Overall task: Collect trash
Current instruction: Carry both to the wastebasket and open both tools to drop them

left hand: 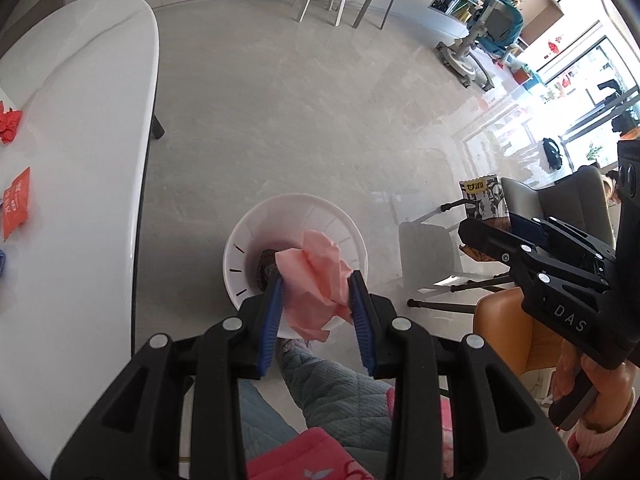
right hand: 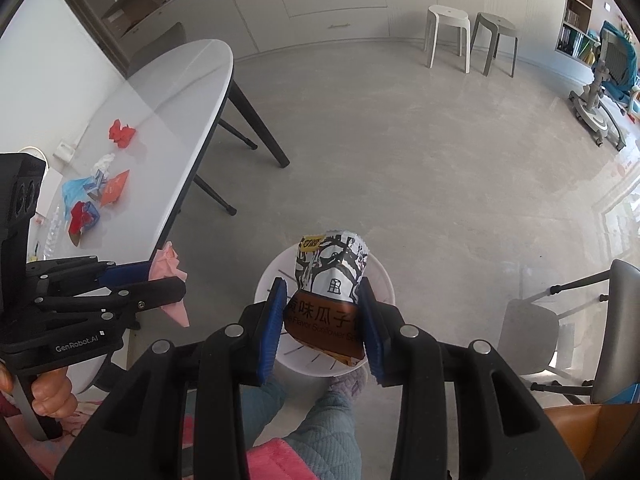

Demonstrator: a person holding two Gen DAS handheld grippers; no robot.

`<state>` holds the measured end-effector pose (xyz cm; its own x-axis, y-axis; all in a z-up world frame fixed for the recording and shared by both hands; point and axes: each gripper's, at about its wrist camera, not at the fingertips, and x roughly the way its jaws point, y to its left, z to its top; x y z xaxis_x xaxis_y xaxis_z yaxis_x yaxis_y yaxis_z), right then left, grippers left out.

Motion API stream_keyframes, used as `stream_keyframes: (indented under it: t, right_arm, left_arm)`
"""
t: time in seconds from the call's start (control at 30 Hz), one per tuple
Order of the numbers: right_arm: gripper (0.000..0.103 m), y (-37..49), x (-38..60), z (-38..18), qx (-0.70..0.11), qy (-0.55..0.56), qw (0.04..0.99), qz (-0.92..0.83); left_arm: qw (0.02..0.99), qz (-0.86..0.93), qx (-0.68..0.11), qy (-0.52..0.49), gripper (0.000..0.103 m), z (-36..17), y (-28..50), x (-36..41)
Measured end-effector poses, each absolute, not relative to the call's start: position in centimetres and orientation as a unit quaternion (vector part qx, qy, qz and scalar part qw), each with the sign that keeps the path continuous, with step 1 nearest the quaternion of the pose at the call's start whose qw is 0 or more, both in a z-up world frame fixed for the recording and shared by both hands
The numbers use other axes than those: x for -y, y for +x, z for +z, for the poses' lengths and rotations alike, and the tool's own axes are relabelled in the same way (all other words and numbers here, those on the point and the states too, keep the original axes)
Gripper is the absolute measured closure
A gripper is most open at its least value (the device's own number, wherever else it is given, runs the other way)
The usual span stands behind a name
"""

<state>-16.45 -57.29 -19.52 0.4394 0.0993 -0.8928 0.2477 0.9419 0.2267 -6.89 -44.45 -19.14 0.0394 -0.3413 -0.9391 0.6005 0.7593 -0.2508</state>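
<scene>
Over a grey floor and white bin [left hand: 248,236], your left gripper [left hand: 316,292] jaws clamp pink paper [left hand: 316,276]; your right gripper [right hand: 324,312] jaws clamp a seed packet [right hand: 328,280]

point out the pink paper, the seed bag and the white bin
pink paper [left hand: 316,276], left wrist view, middle of the crumpled wad
seed bag [right hand: 330,284], right wrist view, printed front of the packet
white bin [left hand: 260,224], left wrist view, bare inner wall

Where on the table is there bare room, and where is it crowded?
The table is bare at its far rounded end, beyond the red paper. The near end is crowded with wrappers.
</scene>
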Motion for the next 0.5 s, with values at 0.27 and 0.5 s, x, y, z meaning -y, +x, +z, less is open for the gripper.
stream_keyframes:
  t: [0.27, 0.5]
  right_arm:
    - [0.066, -16.8, 57.5, -19.8, -0.531, 0.163, 0.831, -0.028]
    - [0.066, -16.5, 56.9, -20.2, -0.537, 0.162, 0.828, -0.019]
  left_arm:
    - [0.719, -0.325, -0.602, 0.124, 0.052, -18.7, -7.5, 45.6]
    - [0.737, -0.304, -0.593, 0.112, 0.040, -18.1, -6.7, 43.8]
